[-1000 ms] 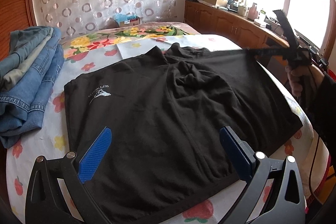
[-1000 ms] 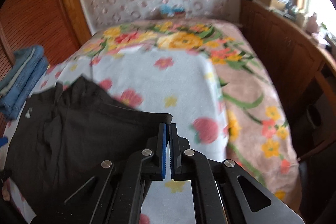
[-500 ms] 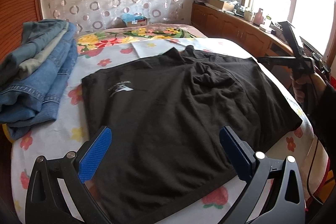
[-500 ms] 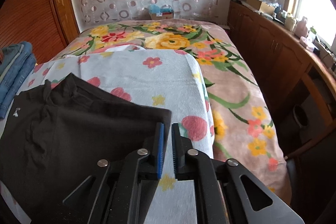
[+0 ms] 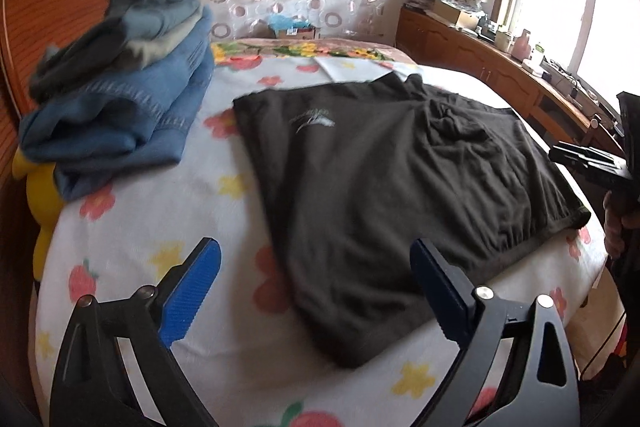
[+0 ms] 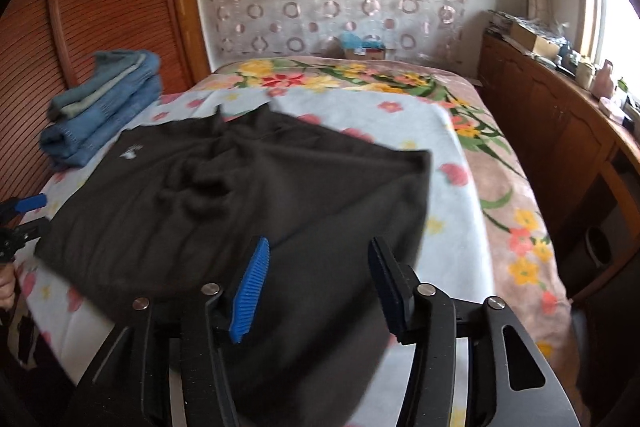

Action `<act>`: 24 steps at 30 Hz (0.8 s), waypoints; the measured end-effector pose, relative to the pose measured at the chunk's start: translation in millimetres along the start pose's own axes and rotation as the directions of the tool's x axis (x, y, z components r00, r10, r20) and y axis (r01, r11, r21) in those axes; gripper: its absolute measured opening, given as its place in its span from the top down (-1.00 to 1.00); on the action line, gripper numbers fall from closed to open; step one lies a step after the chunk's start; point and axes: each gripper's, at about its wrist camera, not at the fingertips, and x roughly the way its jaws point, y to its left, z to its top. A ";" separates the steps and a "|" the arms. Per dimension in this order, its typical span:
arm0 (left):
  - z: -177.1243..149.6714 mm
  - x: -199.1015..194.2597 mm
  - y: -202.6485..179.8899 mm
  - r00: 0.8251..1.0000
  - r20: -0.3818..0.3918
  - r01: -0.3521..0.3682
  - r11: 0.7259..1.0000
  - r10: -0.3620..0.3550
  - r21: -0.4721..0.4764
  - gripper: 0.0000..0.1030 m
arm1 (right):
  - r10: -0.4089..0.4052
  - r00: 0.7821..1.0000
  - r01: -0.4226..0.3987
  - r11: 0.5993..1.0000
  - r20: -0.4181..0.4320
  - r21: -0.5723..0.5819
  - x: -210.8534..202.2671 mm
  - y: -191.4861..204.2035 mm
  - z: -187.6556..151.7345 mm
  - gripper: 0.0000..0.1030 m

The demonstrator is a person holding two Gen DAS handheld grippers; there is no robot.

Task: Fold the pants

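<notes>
Pants (image 5: pixel 392 187) lie folded flat on the bed (image 5: pixel 168 227). We hold both grippers off them: left gripper (image 5: pixel 316 283) closing slightly, empty; right gripper (image 6: pixel 316 283) opening, released. Next fold needs a fresh edge grasp.

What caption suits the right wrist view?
Right tool opening above folded black pants on a floral bed.

The pants (image 5: pixel 380 187) lie flat on the bed (image 5: pixel 168 227). A stack of folded jeans (image 5: pixel 120 99) sits at ten o'clock of them — a cabinet (image 6: pixel 560 131) runs along at three o'clock.
</notes>
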 end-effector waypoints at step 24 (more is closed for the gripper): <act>-25.6 -8.5 2.7 0.997 -0.033 0.068 0.997 -0.068 -0.020 0.15 | 0.027 1.000 -0.027 1.000 0.003 -0.006 -33.1 13.6 -38.2 -0.11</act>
